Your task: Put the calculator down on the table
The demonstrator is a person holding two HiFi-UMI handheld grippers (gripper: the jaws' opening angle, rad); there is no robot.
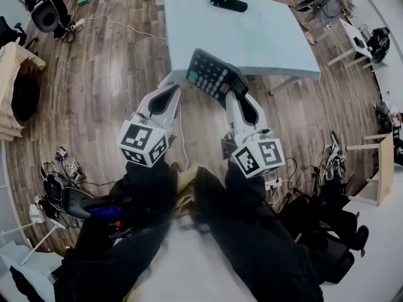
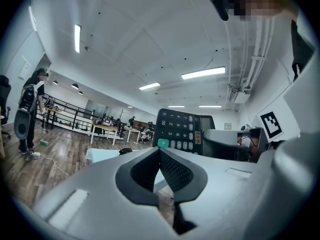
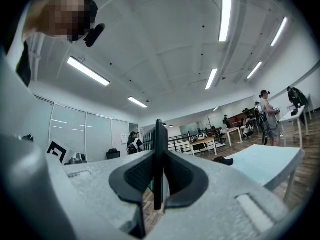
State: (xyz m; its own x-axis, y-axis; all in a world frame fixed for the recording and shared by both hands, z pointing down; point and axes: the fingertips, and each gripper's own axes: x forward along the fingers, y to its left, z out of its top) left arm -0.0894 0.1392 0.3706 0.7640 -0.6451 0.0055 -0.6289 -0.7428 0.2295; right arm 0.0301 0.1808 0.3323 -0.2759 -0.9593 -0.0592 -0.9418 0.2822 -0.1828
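One left hand-held gripper (image 1: 170,90): pale grey moulded shell, black pads (image 2: 176,172) with a fine diamond texture, and at the rear a white cube (image 1: 143,143) printed with black square markers. One right hand-held gripper (image 1: 235,94): same pale grey shell, same black textured pads (image 3: 136,176), matching marker cube (image 1: 259,156). Wearer: black jacket sleeves (image 1: 135,197), tan garment (image 1: 186,190) showing between them, pale fabric (image 1: 189,263) below.
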